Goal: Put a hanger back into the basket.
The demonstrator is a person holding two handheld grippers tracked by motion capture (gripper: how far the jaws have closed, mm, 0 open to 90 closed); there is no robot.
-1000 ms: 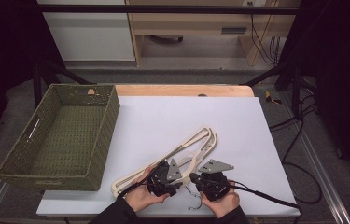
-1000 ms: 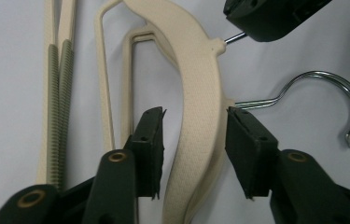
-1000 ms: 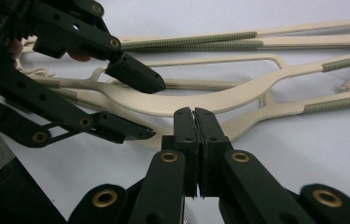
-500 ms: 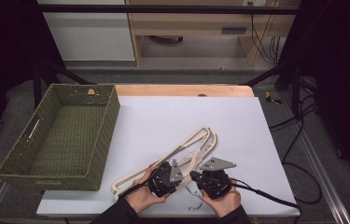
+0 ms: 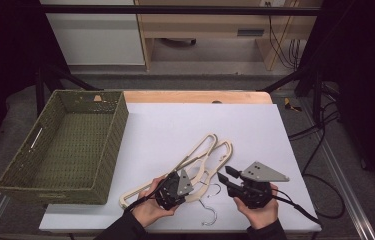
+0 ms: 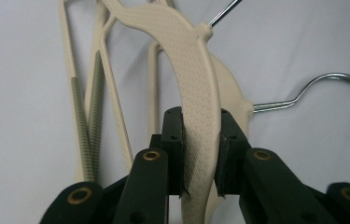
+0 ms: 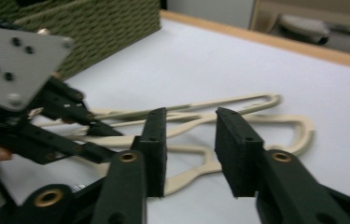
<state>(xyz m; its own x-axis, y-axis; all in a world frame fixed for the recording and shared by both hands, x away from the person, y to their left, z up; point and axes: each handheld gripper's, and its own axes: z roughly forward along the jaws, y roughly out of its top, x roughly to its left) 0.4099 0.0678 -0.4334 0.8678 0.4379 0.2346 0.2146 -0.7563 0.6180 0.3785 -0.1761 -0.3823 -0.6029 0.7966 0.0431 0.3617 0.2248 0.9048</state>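
In the high view, two cream plastic hangers with steel hooks (image 5: 195, 162) lie at lower centre, long axes running lower left to upper right. The left gripper view shows the left gripper (image 6: 200, 154), jaws just closed, clamping one hanger's textured arm. In the right gripper view, the right gripper (image 7: 189, 149) has just been opening, nothing between its jaws.

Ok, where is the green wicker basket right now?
In the high view the green wicker basket sits on the table's left side, left of the cream hangers; in the right gripper view it is at the upper left.
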